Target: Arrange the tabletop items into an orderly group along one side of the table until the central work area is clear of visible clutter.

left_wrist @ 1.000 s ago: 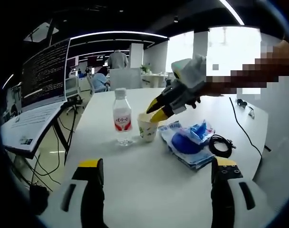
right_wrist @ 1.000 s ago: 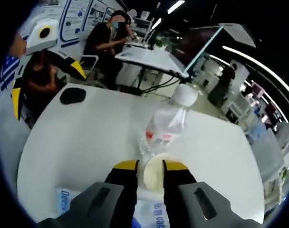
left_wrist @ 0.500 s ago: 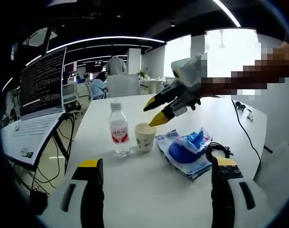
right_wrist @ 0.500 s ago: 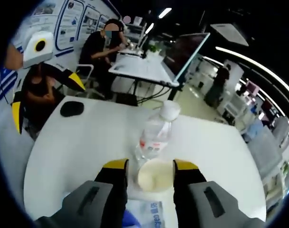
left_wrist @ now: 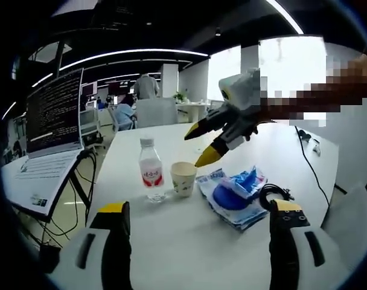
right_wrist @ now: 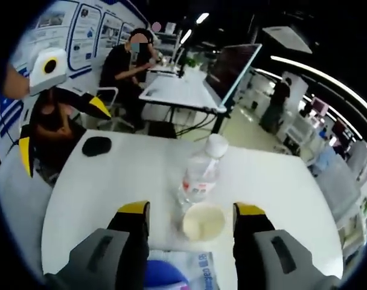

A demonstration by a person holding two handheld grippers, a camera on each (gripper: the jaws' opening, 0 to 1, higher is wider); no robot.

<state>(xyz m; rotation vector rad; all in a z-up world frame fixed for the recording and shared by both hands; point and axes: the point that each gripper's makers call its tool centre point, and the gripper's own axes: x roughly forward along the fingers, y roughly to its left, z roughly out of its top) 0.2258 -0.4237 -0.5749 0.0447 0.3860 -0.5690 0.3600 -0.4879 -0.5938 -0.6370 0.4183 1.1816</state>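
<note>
A clear water bottle (left_wrist: pixel 150 171) with a red label stands on the white table (left_wrist: pixel 189 235), and a paper cup (left_wrist: pixel 183 177) stands right beside it. To their right lie blue-and-white packets (left_wrist: pixel 235 192) and a coiled black cable (left_wrist: pixel 274 194). My right gripper (left_wrist: pixel 203 144) hangs open above the cup, apart from it. In the right gripper view the cup (right_wrist: pixel 203 222) sits below and between the open yellow-tipped fingers (right_wrist: pixel 134 209), with the bottle (right_wrist: pixel 201 173) just beyond. My left gripper (left_wrist: pixel 195 210) is open over the near table, holding nothing.
A black mouse-like object (right_wrist: pixel 97 145) lies on the table's far side in the right gripper view. A monitor on a stand (left_wrist: pixel 54 106) is left of the table. Another cable (left_wrist: pixel 307 142) trails along the far right. People sit at desks behind.
My right gripper has opened, let go of the paper cup and lifted away from it. The cup now stands by the bottle. The left gripper view has pulled back a little.
</note>
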